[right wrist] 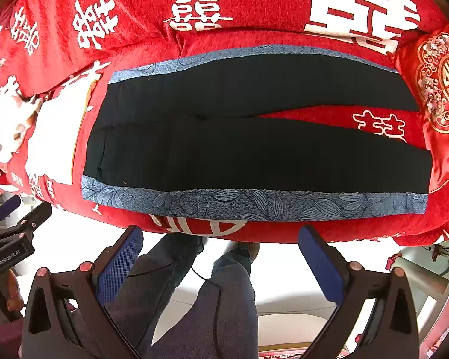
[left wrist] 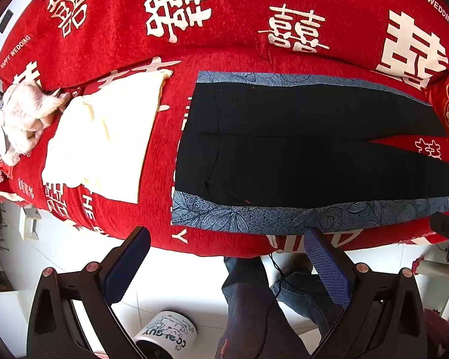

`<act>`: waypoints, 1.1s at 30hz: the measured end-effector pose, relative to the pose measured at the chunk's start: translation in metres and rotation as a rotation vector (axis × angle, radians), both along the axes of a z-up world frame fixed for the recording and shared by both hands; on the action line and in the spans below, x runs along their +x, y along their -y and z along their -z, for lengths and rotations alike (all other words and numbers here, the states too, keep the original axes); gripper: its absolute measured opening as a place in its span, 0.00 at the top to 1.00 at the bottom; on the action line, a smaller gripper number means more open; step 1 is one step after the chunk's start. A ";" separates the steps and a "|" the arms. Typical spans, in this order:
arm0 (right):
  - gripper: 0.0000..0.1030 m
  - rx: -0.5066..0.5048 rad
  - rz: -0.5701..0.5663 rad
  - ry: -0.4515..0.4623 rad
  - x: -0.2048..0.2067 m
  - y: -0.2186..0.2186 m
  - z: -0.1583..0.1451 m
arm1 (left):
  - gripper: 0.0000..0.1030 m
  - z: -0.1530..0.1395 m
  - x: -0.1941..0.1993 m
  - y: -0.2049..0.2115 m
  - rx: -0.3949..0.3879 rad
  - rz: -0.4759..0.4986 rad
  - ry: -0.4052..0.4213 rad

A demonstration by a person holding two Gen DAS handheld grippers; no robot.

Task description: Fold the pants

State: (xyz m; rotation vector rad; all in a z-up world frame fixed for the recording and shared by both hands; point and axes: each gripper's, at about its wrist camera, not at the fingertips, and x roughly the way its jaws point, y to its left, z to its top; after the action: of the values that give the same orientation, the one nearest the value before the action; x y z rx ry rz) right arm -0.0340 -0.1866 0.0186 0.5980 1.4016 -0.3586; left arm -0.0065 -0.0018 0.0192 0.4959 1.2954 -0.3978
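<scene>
Both the left gripper (left wrist: 227, 264) and right gripper (right wrist: 221, 261) hang spread and empty just off the near edge of the black pants (left wrist: 299, 149), which lie flat and unfolded on the red sofa (left wrist: 224, 30); folding appears unstarted, and the next move likely requires grasping the blue-patterned side stripe (left wrist: 284, 215).

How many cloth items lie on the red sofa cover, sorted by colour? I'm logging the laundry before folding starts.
Black with blue patterned side stripes: 1, the pants, spread flat
Cream: 1, a folded garment left of the pants
Pinkish white: 1, a crumpled fluffy item at the far left
Total: 3
</scene>
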 end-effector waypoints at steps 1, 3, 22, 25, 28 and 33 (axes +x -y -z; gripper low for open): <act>0.00 0.000 0.001 -0.001 0.000 0.000 0.000 | 0.00 0.000 -0.001 0.000 0.000 -0.003 -0.001; 0.00 0.000 0.005 0.001 -0.003 0.001 0.000 | 0.00 -0.001 -0.002 0.001 -0.001 -0.009 -0.001; 0.00 0.009 -0.002 0.014 -0.034 0.006 -0.006 | 0.00 -0.011 -0.036 0.003 0.007 -0.026 0.006; 0.00 0.014 0.009 0.013 -0.036 0.004 -0.006 | 0.00 -0.010 -0.036 0.003 0.015 -0.015 0.002; 0.00 0.020 0.027 0.005 -0.039 0.003 -0.003 | 0.00 -0.004 -0.035 0.000 0.014 -0.011 -0.024; 0.00 0.045 0.063 -0.019 -0.040 0.000 0.012 | 0.00 0.020 -0.024 -0.008 0.007 -0.044 -0.089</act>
State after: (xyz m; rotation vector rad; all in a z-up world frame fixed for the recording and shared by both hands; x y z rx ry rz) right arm -0.0738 -0.1867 0.0062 0.6787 1.4143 -0.3849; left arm -0.0301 0.0065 -0.0007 0.4592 1.3921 -0.3827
